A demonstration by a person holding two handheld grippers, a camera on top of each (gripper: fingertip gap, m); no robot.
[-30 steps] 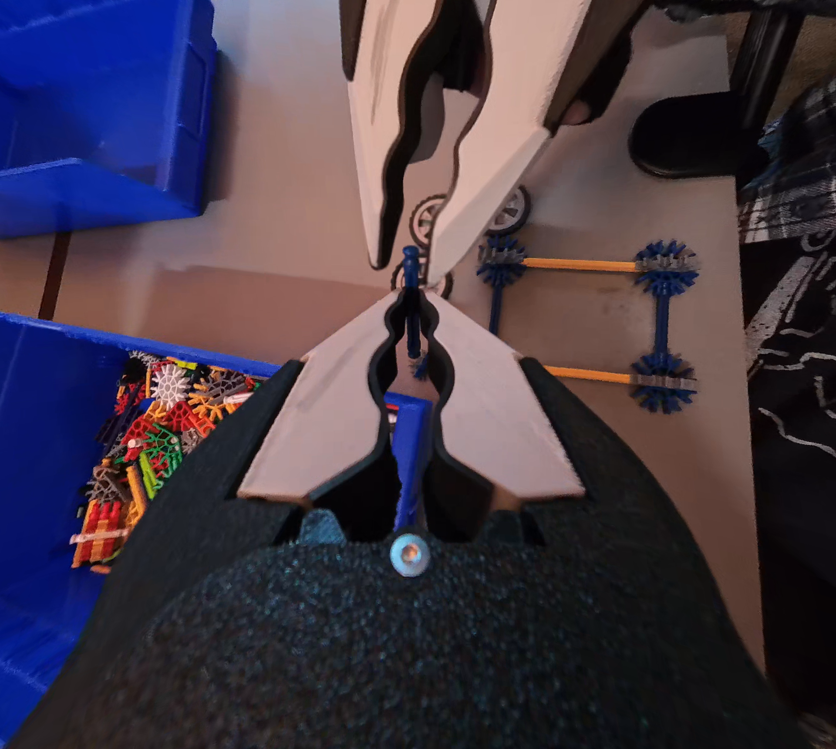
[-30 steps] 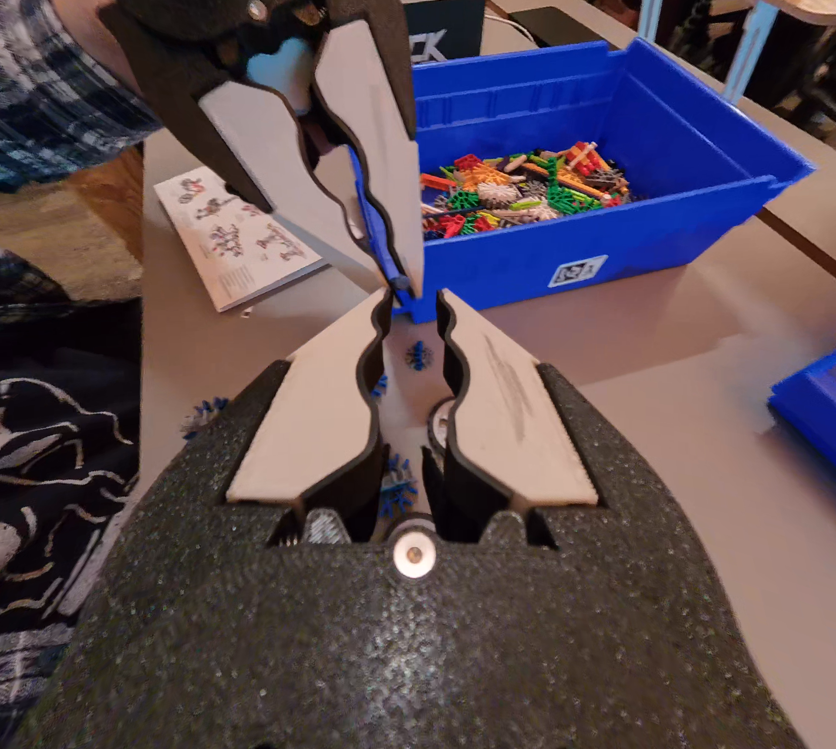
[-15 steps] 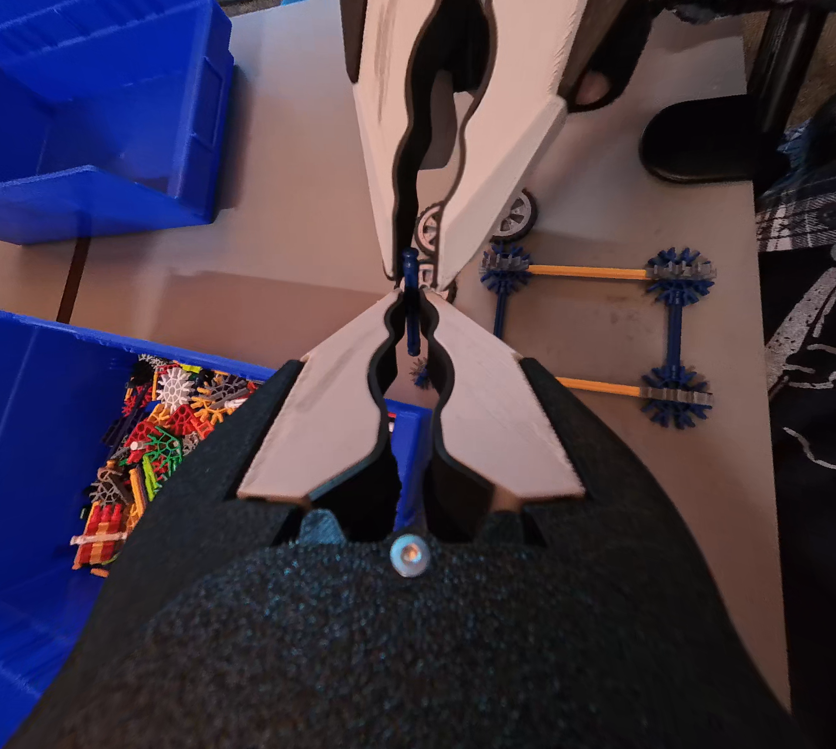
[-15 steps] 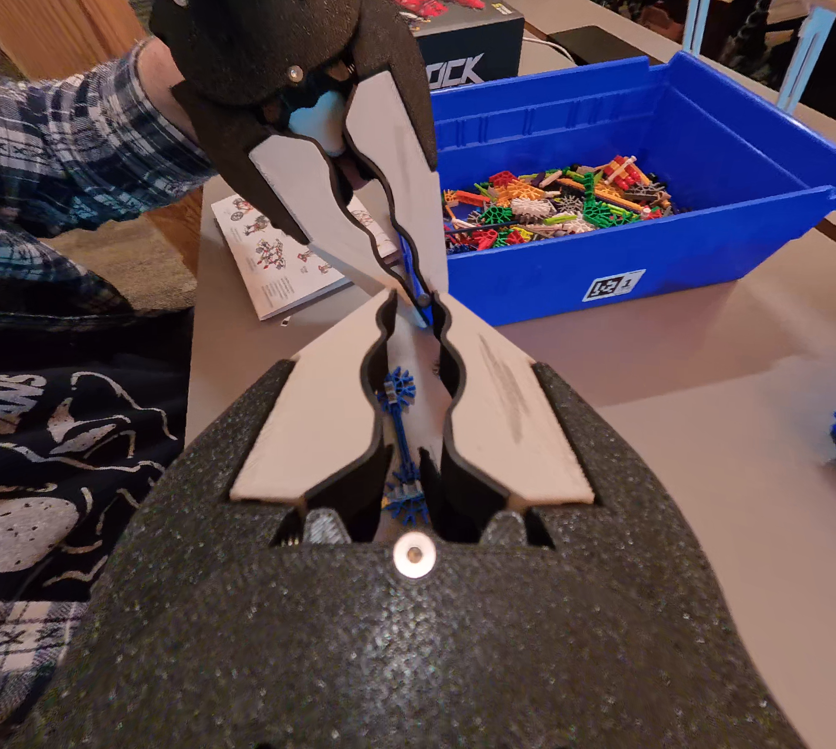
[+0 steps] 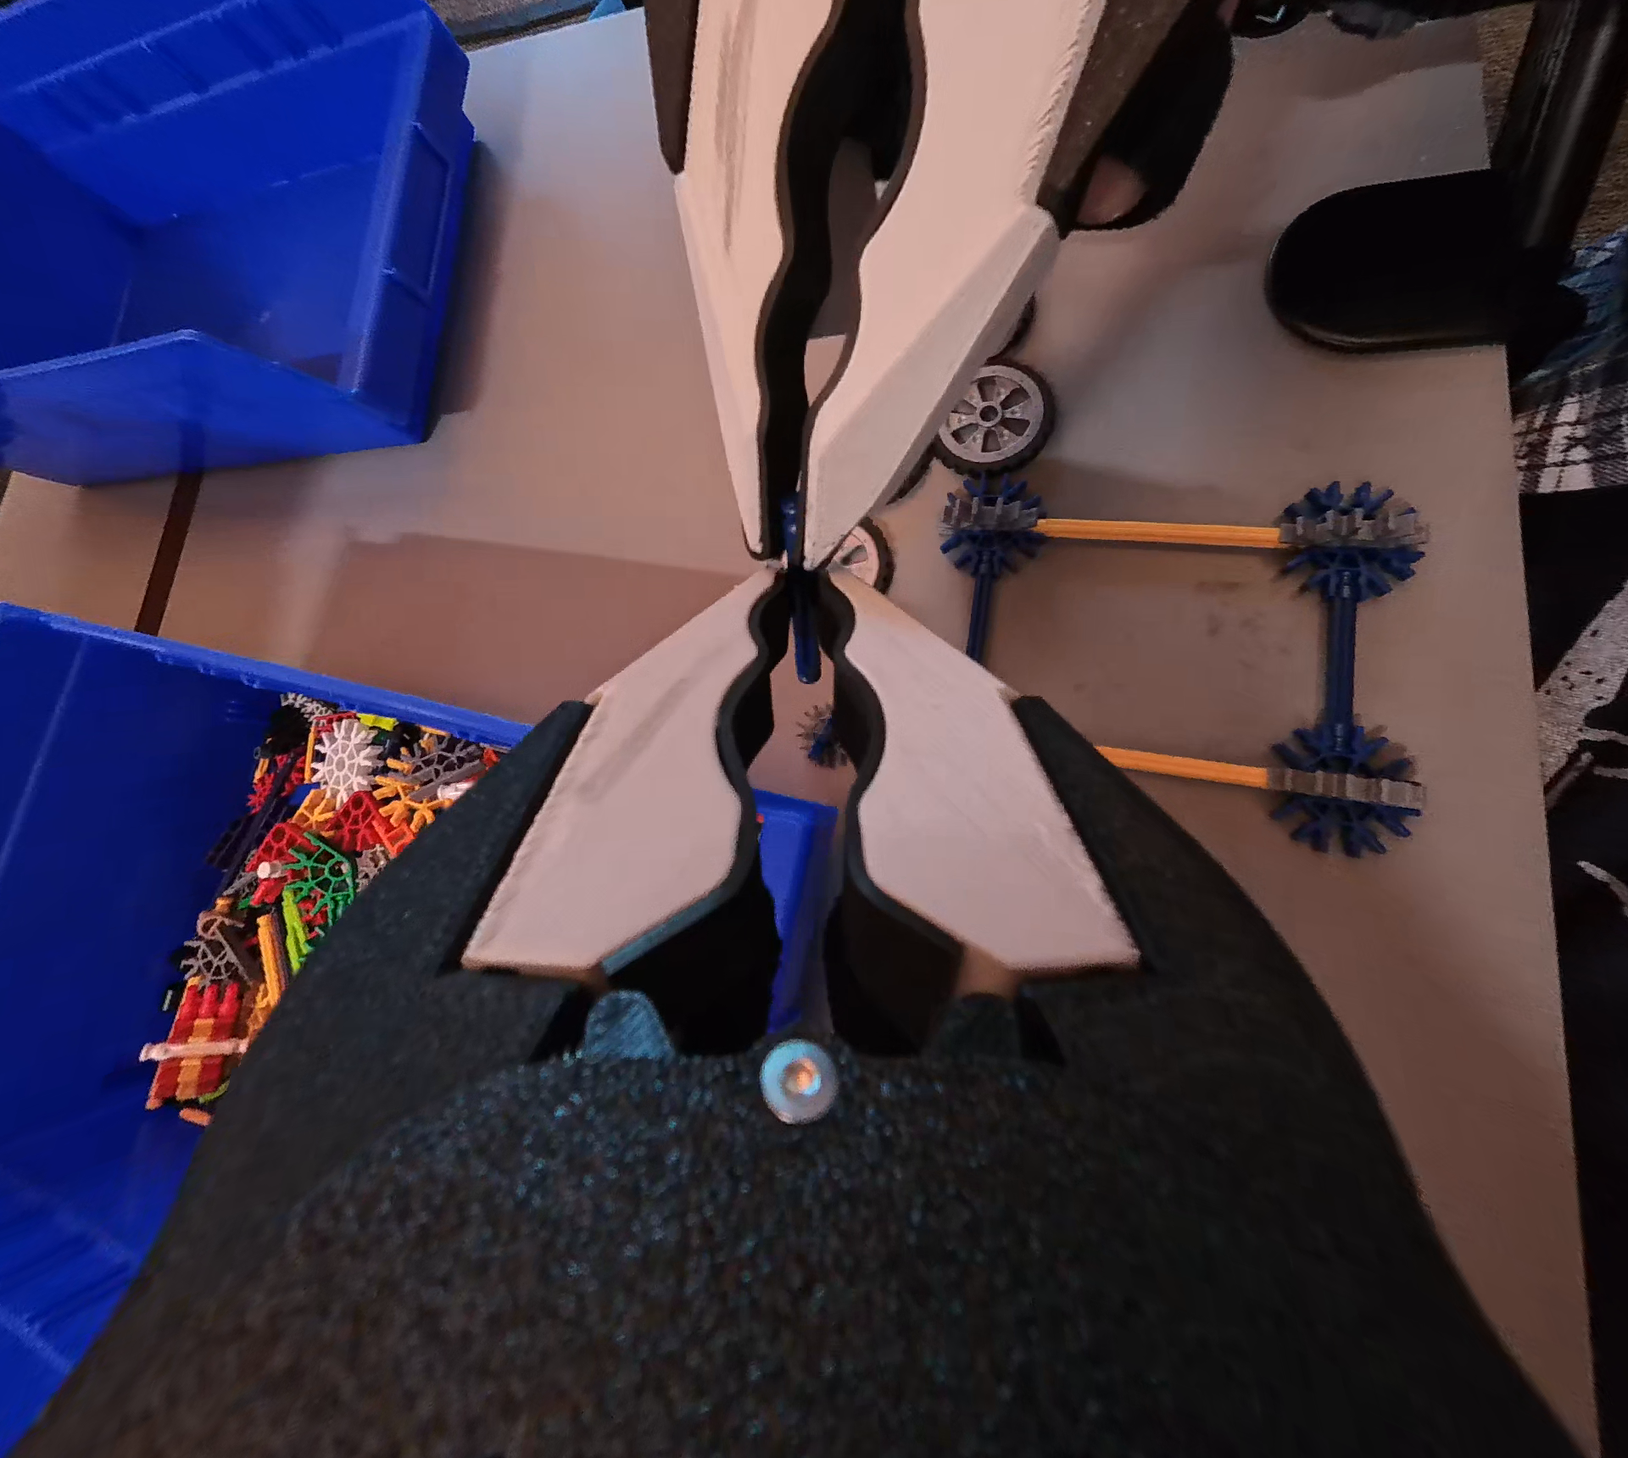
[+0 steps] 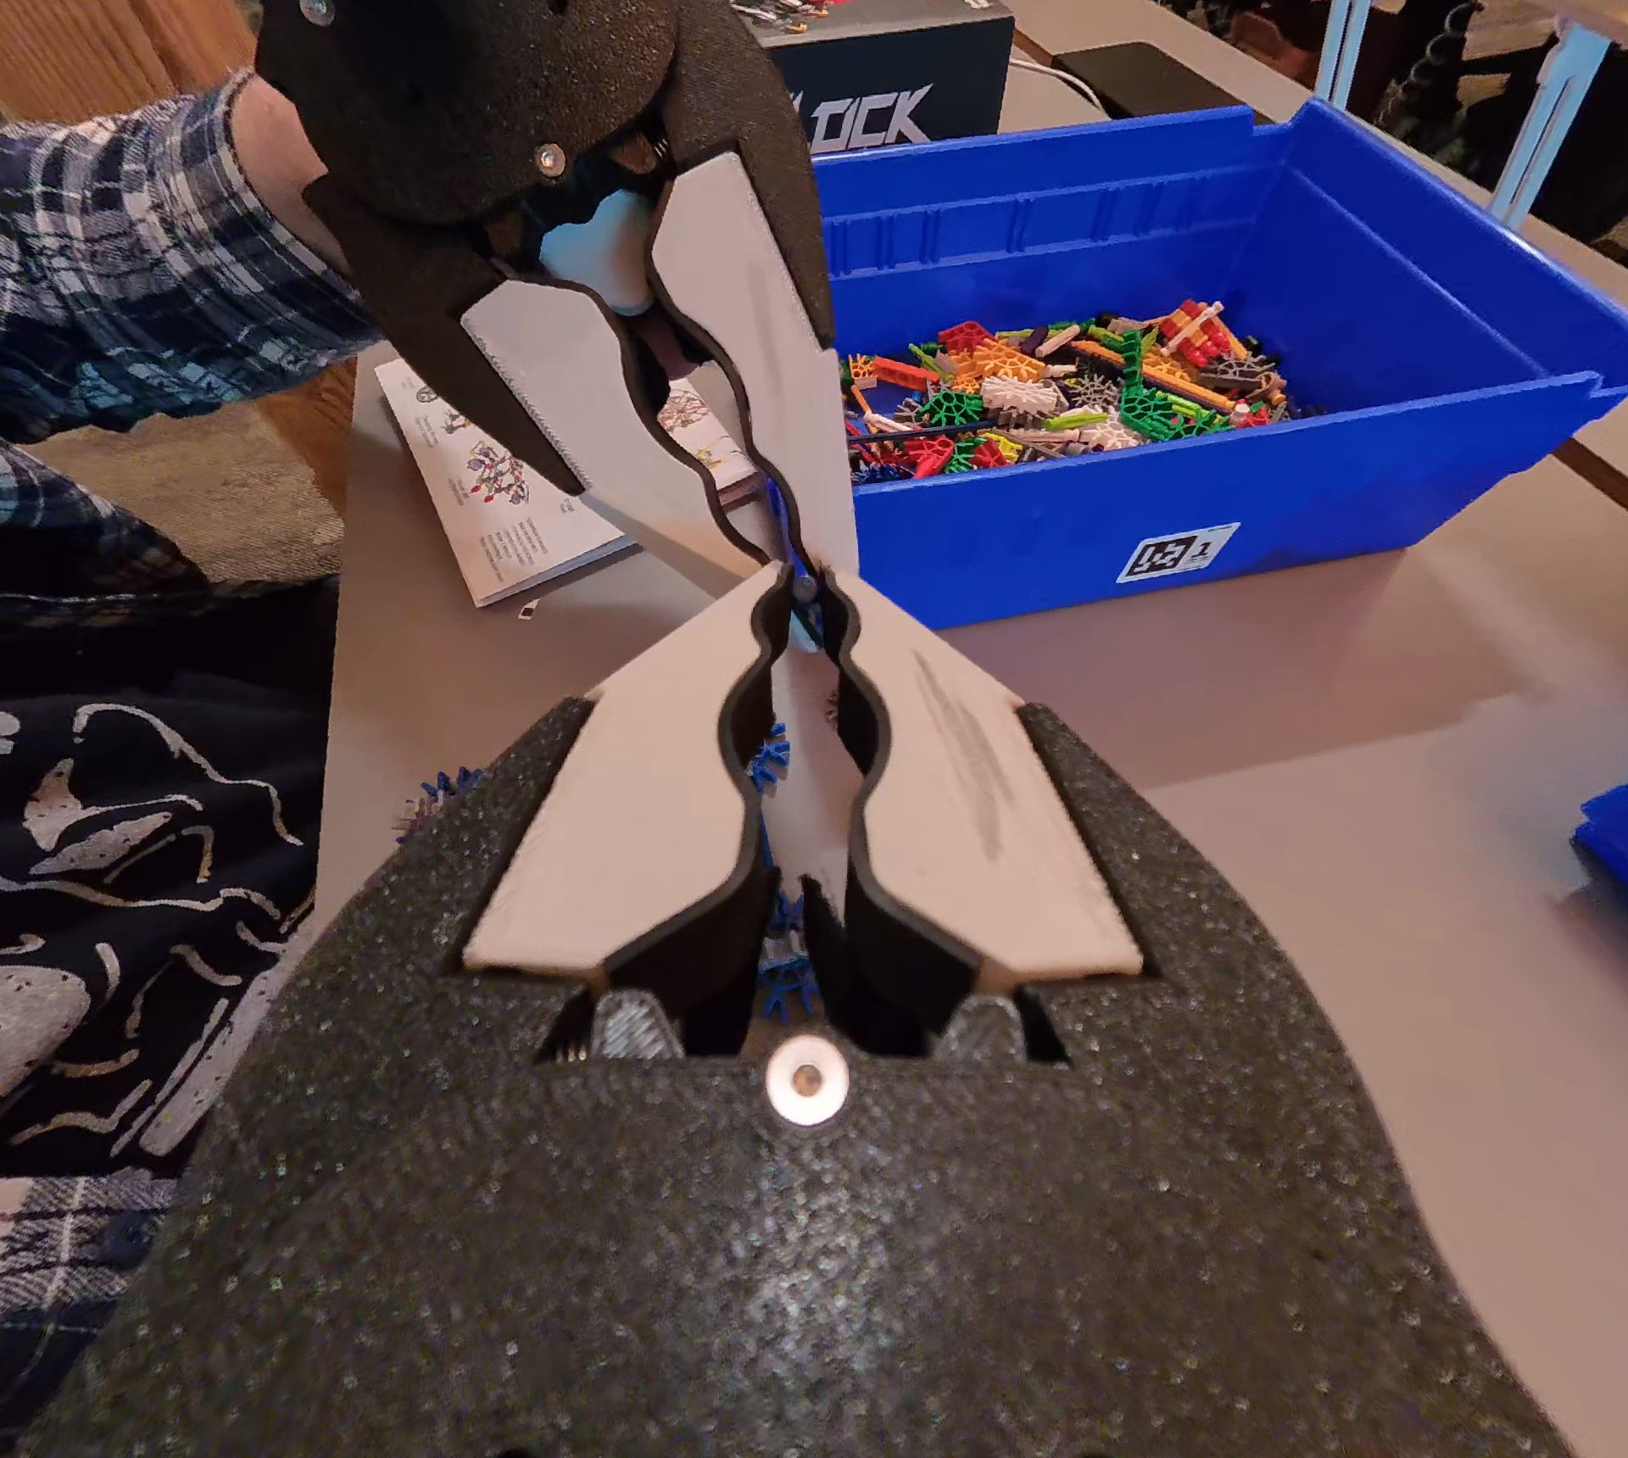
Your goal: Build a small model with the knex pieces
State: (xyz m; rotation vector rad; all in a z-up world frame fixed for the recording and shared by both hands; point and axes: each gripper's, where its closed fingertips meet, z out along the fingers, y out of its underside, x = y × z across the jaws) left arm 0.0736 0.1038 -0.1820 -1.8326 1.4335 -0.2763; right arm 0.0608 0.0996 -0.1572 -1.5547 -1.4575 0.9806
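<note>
My left gripper [image 5: 797,579] is shut on a short blue rod [image 5: 803,642] and holds it above the table. My right gripper [image 6: 802,590] meets it tip to tip and is shut on the rod's other end [image 6: 806,610]. In each wrist view the other gripper reaches down from the top of the frame. Under the tips lies a flat frame [image 5: 1154,532] of blue connectors and yellow rods. Two grey wheels [image 5: 991,416] lie beside it, and a loose blue connector [image 5: 824,738] lies near it.
A blue bin [image 6: 1233,517] with several coloured building pieces stands near the grippers and also shows in the left wrist view [image 5: 88,799]. A second blue bin [image 5: 220,183], a booklet [image 6: 502,500], a dark box [image 6: 863,33] and a black base [image 5: 1392,271] ring the table. Only a small space, under 4 cm, lies between the two pairs of fingers. The loose blue connector [image 5: 824,738] is about 10 cm from my left fingertips.
My right gripper was open a second ago. It has moved in and shut on the free end of the blue rod that my left gripper holds.
</note>
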